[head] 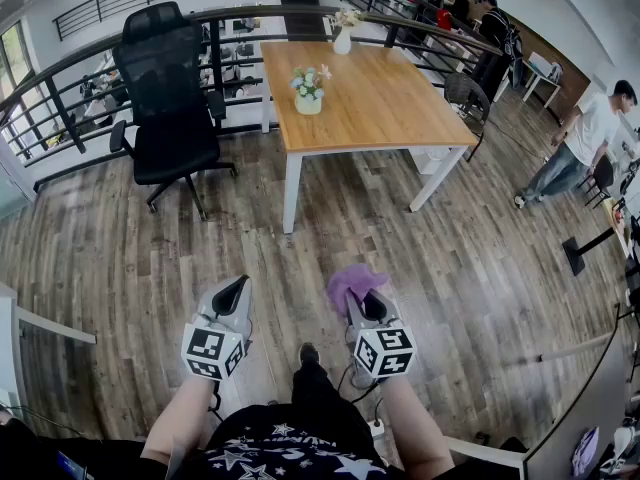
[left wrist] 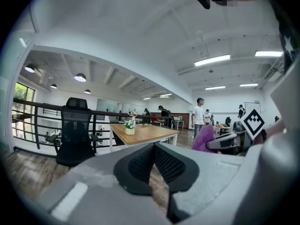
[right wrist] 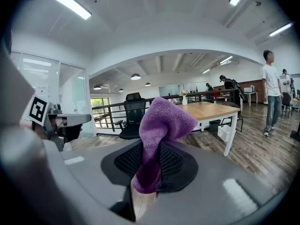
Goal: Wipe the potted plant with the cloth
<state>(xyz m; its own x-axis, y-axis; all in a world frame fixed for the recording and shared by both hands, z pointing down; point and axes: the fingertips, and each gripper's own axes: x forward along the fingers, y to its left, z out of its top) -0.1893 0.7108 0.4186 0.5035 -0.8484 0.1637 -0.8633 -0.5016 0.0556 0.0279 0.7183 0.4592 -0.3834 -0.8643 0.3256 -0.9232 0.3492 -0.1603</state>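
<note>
- Low in the head view, well short of the counter, both grippers are held side by side above the wooden floor and are pointed roughly level toward the counter.
- A purple cloth is pinched in the right gripper. In the right gripper view it is seen clamped between the pads, with a rounded bunch standing above the jaws and a short tail hanging below.
- The left gripper is pressed together with nothing in it, and its pads are seen meeting in the left gripper view.
- The potted plant, a small white pot with pale flowers, is set near the left edge of the counter, well apart from both grippers. A second vase is placed at the far edge.
- The step in hand is judged to be the approach. No wiping has begun, and the whole gap to the counter is yet to be closed.
- The counter is best met at its near left corner, beside the office chair, so that the plant is brought within easy reach.
- The bunched end of the cloth should be presented first, so that flowers and pot are touched by fabric rather than by hard jaws.
- The pot looks light and likely to slide or tip. It could be steadied at its wall by the left gripper while light strokes are made.
- A firm pinch is advised, since only a narrow fold appears to be caught.
</note>
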